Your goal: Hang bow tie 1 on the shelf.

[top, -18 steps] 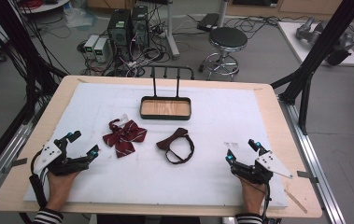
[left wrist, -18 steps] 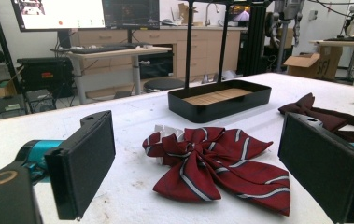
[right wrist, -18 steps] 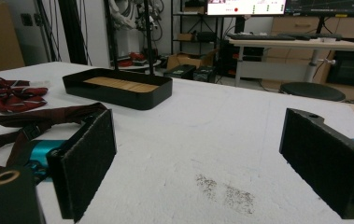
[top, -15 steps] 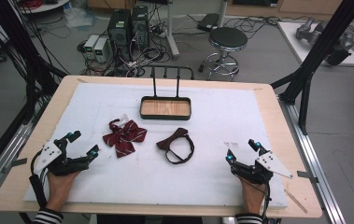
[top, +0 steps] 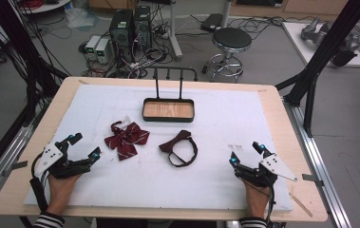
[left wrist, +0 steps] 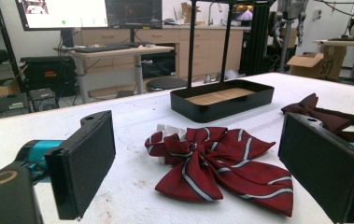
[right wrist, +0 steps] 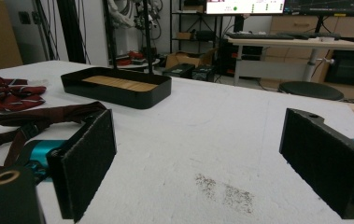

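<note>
A red striped bow tie (top: 126,138) lies left of centre on the white mat, and it fills the middle of the left gripper view (left wrist: 216,163). A dark maroon bow tie (top: 180,146) with its strap looped lies beside it, seen at the left of the right gripper view (right wrist: 34,122). A black tray (top: 168,109) with a wooden floor and a tall handle stands behind them. My left gripper (top: 83,147) rests open at the mat's near left, pointing at the striped tie. My right gripper (top: 247,153) rests open at the near right, with nothing between its jaws.
The white mat (top: 234,118) covers a wooden table (top: 291,142). Black frame posts (top: 327,47) rise at the table's far corners. A stool (top: 231,45), computers (top: 130,28) and cables sit on the floor beyond the far edge.
</note>
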A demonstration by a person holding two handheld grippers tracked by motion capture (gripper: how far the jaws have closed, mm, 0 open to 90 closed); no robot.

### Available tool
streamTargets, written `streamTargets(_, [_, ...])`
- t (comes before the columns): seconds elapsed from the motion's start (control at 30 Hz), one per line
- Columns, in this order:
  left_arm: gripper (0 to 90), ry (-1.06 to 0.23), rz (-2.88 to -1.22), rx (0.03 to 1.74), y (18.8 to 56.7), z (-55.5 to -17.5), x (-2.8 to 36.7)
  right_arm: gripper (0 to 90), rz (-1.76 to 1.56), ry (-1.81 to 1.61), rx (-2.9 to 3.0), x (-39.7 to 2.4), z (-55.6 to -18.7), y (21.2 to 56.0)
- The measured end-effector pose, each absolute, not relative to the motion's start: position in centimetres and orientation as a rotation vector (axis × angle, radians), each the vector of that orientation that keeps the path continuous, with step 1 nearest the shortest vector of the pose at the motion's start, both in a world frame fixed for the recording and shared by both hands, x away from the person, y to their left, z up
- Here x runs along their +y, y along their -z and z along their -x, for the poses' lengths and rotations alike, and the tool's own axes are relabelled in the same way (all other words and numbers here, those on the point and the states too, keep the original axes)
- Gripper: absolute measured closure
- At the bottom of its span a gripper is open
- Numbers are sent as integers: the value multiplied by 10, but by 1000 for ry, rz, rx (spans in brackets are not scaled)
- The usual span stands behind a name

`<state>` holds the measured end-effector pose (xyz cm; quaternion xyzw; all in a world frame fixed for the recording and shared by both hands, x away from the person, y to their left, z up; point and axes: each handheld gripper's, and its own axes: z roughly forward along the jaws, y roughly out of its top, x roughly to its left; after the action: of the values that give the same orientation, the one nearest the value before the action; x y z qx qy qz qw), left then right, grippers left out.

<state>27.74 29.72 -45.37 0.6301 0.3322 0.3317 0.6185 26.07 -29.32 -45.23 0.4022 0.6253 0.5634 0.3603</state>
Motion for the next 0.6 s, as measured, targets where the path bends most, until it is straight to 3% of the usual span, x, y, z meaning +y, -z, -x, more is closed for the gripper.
streamTargets(0.6, [113, -731, -1527, 761, 433, -284, 293, 100, -1047, -1453, 1609, -293, -261, 452])
